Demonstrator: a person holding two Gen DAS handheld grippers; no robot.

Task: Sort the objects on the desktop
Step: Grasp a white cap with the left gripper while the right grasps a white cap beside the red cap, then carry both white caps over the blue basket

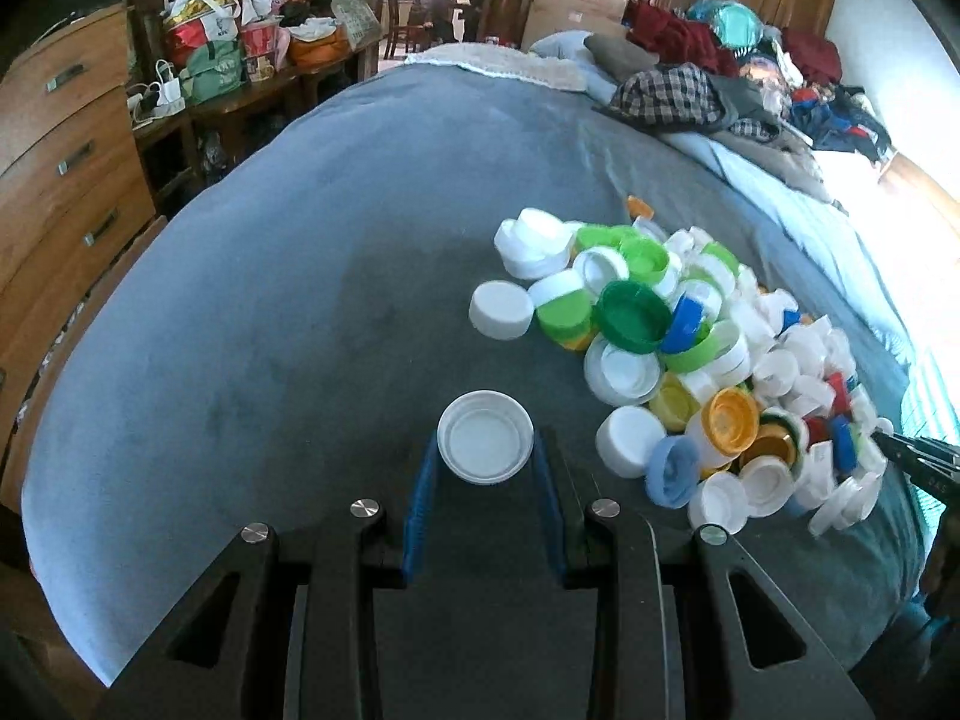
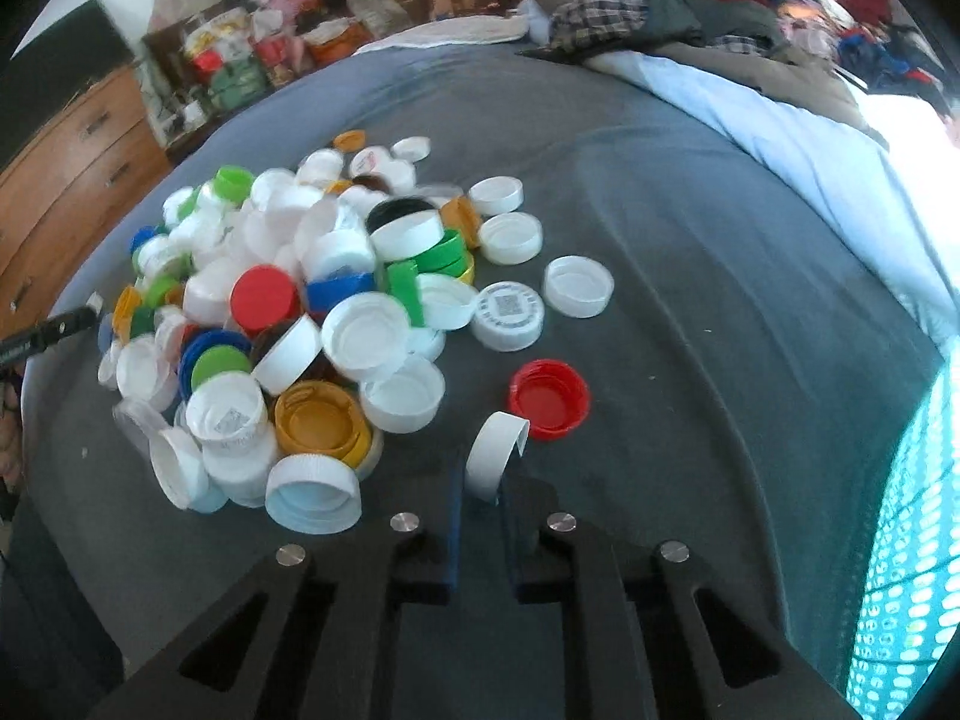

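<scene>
A heap of bottle caps (image 1: 690, 348), white, green, blue, yellow and red, lies on a grey blanket (image 1: 270, 300); it also shows in the right wrist view (image 2: 288, 324). My left gripper (image 1: 485, 456) is shut on a white cap (image 1: 485, 445), open side up, between its blue pads. My right gripper (image 2: 483, 480) is shut on a white cap (image 2: 495, 456) held on edge. A red cap (image 2: 549, 399), open side up, lies just beyond the right fingertips.
Loose white caps (image 2: 577, 286) lie right of the heap. A wooden dresser (image 1: 60, 168) stands at the left. Clothes (image 1: 690, 90) are piled at the far end of the bed. The other gripper's tip (image 1: 918, 456) shows at the right edge.
</scene>
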